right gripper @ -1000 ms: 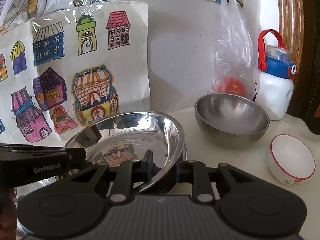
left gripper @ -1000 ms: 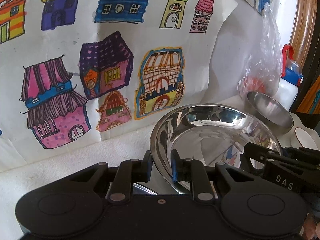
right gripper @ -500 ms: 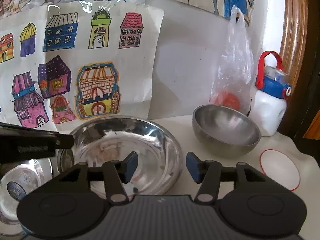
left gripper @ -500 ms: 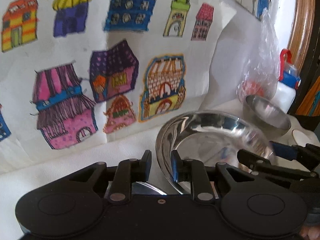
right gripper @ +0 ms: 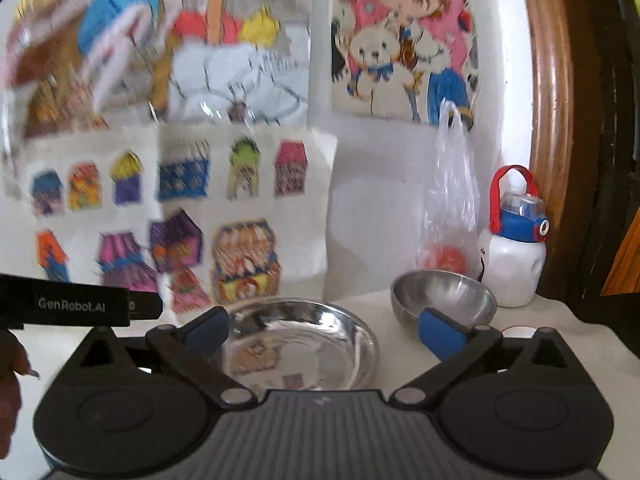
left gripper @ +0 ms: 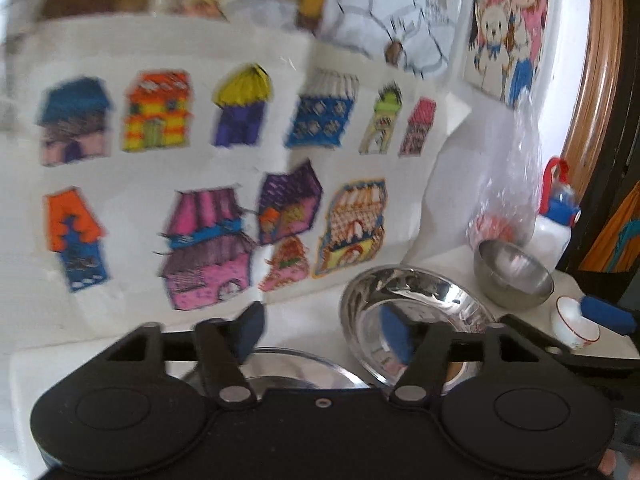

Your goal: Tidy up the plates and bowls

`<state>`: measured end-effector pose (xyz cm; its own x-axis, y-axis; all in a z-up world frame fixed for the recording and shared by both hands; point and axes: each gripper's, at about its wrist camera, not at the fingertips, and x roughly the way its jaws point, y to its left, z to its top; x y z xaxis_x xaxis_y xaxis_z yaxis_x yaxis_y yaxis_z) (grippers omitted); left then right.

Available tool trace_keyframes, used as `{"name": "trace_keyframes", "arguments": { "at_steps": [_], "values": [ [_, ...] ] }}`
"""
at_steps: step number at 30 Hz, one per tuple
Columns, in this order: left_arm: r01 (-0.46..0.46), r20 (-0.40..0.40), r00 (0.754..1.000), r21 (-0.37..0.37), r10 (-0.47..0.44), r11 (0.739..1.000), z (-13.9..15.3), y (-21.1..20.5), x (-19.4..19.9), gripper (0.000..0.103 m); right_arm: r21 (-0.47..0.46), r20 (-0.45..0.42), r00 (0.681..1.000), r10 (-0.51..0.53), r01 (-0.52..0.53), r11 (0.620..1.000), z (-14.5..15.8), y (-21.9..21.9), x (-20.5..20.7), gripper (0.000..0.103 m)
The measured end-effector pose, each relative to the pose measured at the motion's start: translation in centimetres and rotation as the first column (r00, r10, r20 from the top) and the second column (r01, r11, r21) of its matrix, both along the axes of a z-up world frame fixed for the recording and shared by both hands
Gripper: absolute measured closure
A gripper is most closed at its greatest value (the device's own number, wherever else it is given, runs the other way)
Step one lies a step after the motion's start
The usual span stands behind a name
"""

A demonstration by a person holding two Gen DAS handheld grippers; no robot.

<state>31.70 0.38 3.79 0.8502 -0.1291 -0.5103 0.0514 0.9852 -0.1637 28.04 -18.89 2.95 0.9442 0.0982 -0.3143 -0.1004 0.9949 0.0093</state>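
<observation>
Both grippers have just let go of the wide steel plate (right gripper: 304,344), which now rests on the tabletop (right gripper: 400,360) beside the steel bowl (right gripper: 442,300). The left gripper (left gripper: 324,334) and right gripper (right gripper: 324,330) draw back, fingers spread apart and empty; this placement looks complete.

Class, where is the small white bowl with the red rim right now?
In the left wrist view, the small white bowl with the red rim sits far right on the white tabletop, just before the deep steel bowl.
</observation>
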Motion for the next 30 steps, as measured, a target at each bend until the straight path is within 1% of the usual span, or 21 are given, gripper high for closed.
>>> {"name": "trace_keyframes", "arguments": {
  "at_steps": [1, 4, 8, 12, 14, 18, 21, 25, 30],
  "values": [
    [-0.008, 0.013, 1.0, 0.002, 0.008, 1.0, 0.3, 0.4, -0.7, 0.022, 0.014, 0.005, 1.0, 0.001, -0.001, 1.0, 0.2, 0.2, -0.7, 0.0],
    [-0.026, 0.048, 0.998, 0.007, 0.026, 1.0, 1.2, 1.7, -2.7, 0.013, 0.045, 0.013, 1.0, 0.0, 0.0, 0.999, 0.7, 0.8, -2.6, 0.0],
    [-0.06, 0.094, 0.994, -0.002, 0.06, 0.998, 1.9, 3.9, -5.2, 0.006, 0.09, 0.006, 1.0, -0.002, 0.002, 0.996, 0.7, 1.5, -4.9, 0.0],
    [-0.1, 0.119, 0.987, -0.051, 0.106, 0.994, 1.8, 6.8, -7.5, 0.001, 0.132, -0.008, 1.0, -0.007, 0.008, 0.991, 0.1, 2.3, -6.7, 0.0],
    [-0.116, 0.114, 0.986, -0.06, 0.123, 0.991, 1.6, 7.9, -8.3, 0.001, 0.147, -0.013, 1.0, -0.01, 0.012, 0.989, -0.3, 2.7, -7.5, 0.0],
    [-0.127, 0.085, 0.988, -0.043, 0.131, 0.991, 0.5, 9.7, -9.5, 0.001, 0.16, -0.027, 1.0, -0.009, 0.013, 0.987, -1.4, 3.9, -8.8, 0.0],
    [-0.128, 0.062, 0.99, -0.045, 0.131, 0.991, -0.4, 10.7, -10.1, 0.001, 0.169, -0.048, 0.999, 0.0, 0.008, 0.986, -2.2, 4.7, -9.4, 0.0],
    [-0.1, 0.011, 0.995, -0.06, 0.101, 0.993, -2.0, 11.4, -10.2, 0.001, 0.162, -0.098, 0.995, 0.031, -0.015, 0.987, -3.3, 5.6, -9.2, 0.0],
    [-0.065, -0.034, 0.997, -0.053, 0.064, 0.996, -3.7, 11.3, -9.6, 0.001, 0.176, -0.15, 0.988, 0.048, -0.021, 0.984, -4.6, 6.0, -8.0, 0.0]
  ]
}}
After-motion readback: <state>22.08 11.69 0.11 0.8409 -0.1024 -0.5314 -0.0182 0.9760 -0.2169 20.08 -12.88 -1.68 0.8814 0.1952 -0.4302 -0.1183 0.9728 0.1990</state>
